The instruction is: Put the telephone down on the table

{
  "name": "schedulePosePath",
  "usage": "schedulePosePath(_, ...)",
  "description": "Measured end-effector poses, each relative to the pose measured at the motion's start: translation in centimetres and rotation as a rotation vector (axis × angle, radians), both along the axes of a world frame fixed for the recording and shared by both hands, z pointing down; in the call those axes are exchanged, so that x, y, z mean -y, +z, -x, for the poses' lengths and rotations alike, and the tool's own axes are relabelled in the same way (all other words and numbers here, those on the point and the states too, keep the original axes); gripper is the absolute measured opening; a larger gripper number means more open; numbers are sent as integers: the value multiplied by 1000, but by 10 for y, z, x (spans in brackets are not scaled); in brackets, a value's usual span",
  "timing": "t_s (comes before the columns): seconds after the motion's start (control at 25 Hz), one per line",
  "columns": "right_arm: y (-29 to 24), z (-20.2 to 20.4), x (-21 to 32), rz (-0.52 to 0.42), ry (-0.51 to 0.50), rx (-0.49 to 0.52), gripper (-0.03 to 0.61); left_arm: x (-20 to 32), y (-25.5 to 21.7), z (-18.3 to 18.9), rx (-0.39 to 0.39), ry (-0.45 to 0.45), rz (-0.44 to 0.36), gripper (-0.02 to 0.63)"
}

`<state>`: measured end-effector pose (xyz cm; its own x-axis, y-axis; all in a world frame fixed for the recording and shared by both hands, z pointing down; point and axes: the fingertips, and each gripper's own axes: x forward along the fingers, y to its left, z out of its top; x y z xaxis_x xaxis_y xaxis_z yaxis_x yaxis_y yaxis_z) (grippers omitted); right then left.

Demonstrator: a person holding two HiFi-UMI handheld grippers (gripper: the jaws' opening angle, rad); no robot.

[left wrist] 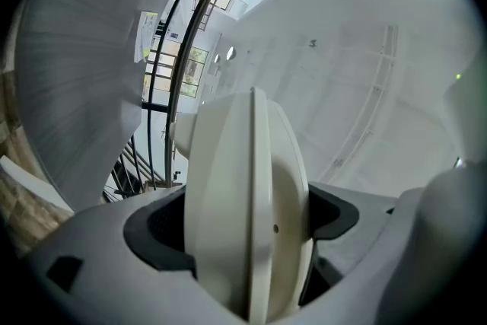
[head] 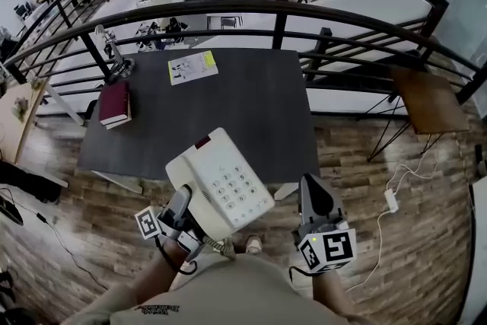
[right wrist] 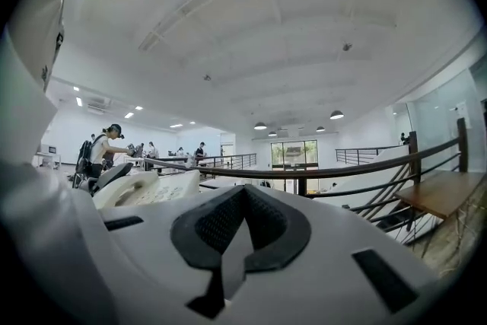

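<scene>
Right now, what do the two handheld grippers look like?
Both the left gripper and right gripper have light grey bodies, dark textured jaw pads and a white cube of black square markers. A black cable trails from the left one. The shirt is beige.

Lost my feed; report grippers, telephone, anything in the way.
Left gripper shut on telephone, held aloft at near edge of table. Right gripper shut, empty. Red book, yellow leaflet lie farther off.

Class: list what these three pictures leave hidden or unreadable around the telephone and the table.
Head view: print on the yellow sheet is too small to read.
Head view: the telephone covers part of the table's near edge.
Left gripper view: the left claw grips the telephone edge-on, so its keypad is hidden.
</scene>
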<state>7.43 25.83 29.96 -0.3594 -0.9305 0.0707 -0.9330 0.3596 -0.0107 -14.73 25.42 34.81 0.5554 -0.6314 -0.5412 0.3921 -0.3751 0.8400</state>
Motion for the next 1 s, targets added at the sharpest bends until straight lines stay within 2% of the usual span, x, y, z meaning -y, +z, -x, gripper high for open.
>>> schedulePosePath(0.68,8,-25,-2,10,-38,-10,2,-9,8,-29,-1,-19,25,442)
schedulePosePath(1.0,21,-53,-7,33,-57,-21,2,-16,10,-45,-27,-68,28,443)
